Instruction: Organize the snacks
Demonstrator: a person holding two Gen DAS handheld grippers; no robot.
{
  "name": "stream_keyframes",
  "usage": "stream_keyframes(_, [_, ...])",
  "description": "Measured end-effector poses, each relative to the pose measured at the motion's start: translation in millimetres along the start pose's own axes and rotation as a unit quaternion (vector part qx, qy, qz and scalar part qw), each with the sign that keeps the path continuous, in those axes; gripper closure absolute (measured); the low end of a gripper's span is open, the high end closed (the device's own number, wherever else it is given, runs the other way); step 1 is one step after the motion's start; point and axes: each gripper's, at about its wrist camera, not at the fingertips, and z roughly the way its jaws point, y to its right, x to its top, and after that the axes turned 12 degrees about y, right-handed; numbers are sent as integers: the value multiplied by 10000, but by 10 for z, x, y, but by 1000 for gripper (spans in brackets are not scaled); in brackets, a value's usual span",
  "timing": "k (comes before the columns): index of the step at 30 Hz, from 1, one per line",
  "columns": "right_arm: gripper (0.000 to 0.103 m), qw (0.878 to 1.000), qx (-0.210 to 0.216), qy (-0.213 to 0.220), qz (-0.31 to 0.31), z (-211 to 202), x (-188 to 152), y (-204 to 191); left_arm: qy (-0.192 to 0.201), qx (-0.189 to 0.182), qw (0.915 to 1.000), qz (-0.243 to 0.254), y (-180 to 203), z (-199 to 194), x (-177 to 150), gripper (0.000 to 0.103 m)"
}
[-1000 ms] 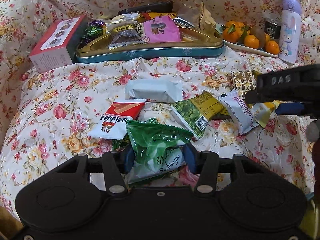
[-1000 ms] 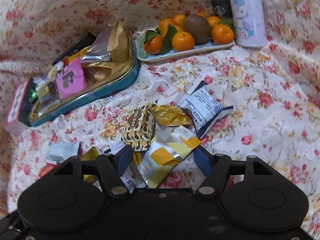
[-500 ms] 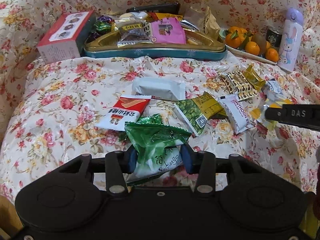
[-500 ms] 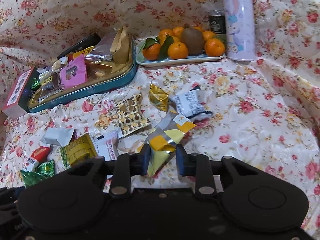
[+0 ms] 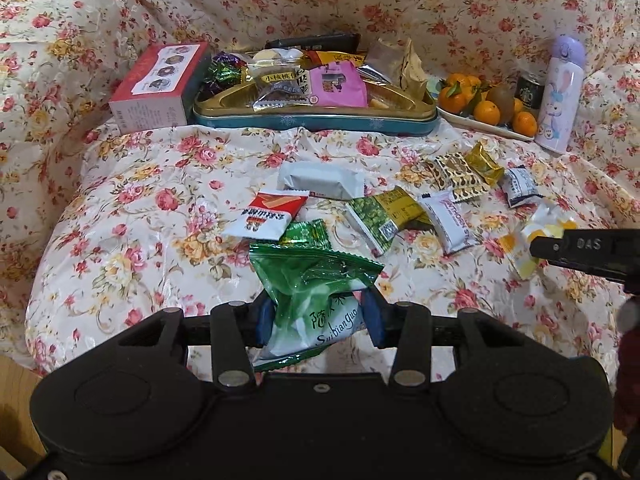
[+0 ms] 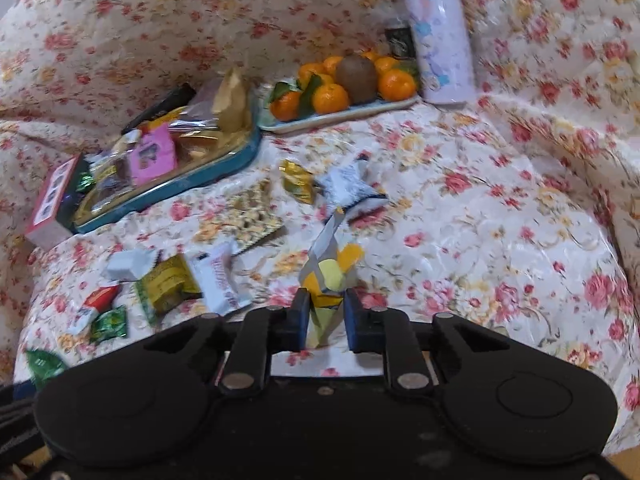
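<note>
Two crinkly foil packets [image 5: 316, 280] [image 6: 330, 276], one per tongs [image 5: 320, 318] [image 6: 326, 320].

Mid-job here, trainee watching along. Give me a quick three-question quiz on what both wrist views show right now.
1. True or false: the left claw is clamped on a red box.
2. What does the right claw grip? A) an orange B) a yellow and white packet C) the purple bottle
3. Fill in: the fruit plate sits between the teal tin and the ______.

Key
1. False. It grips a green snack bag; the red box lies beside the tin.
2. B, the yellow and white packet.
3. Purple bottle.
</note>
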Motion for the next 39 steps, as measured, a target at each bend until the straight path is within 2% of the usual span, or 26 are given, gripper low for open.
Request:
stream_keyframes(1, [72,9999,-112,3,52,27,-7,25,-6,-4,10000,5,8,-13,-7,52])
stream_keyframes(4, [43,9982,-508,72,297,73,-16,101,-7,-16,10000,30,18,-34,-19,52])
stream_keyframes(7, [36,9946,-686,169,757,33,-22,177,-26,-32,10000,35,14,-17,-23,52])
stream_keyframes(11, [36,9908,-572,-103,1221,9,-52,217,-72,-57,10000,25,8,38,-24,52])
stream_keyframes(15, [36,9932,-522,-157,1032,36,-79,109,-138,-60,9999,49,1,118,-30,52])
stream_keyframes(16, [40,9933,-514,-189,1014,73,-87,89,-173,-54,9998,39,-6,149,-32,52])
stream_keyframes(22, [40,9926,-612,-150,1037,198,-27,51,-509,21,9987,-93,-71,366,-68,51])
stream_keyframes(24, [40,9933,-627,-142,962,228,2,33,-596,42,9981,-137,-88,429,-90,51])
stream_keyframes(36, [39,9970,-763,-65,150,398,31,-188,-418,155,9990,102,-20,437,-118,50])
stream_keyframes(39, [43,9969,-791,-30,7,394,14,-210,-414,157,9990,84,-23,446,-113,50])
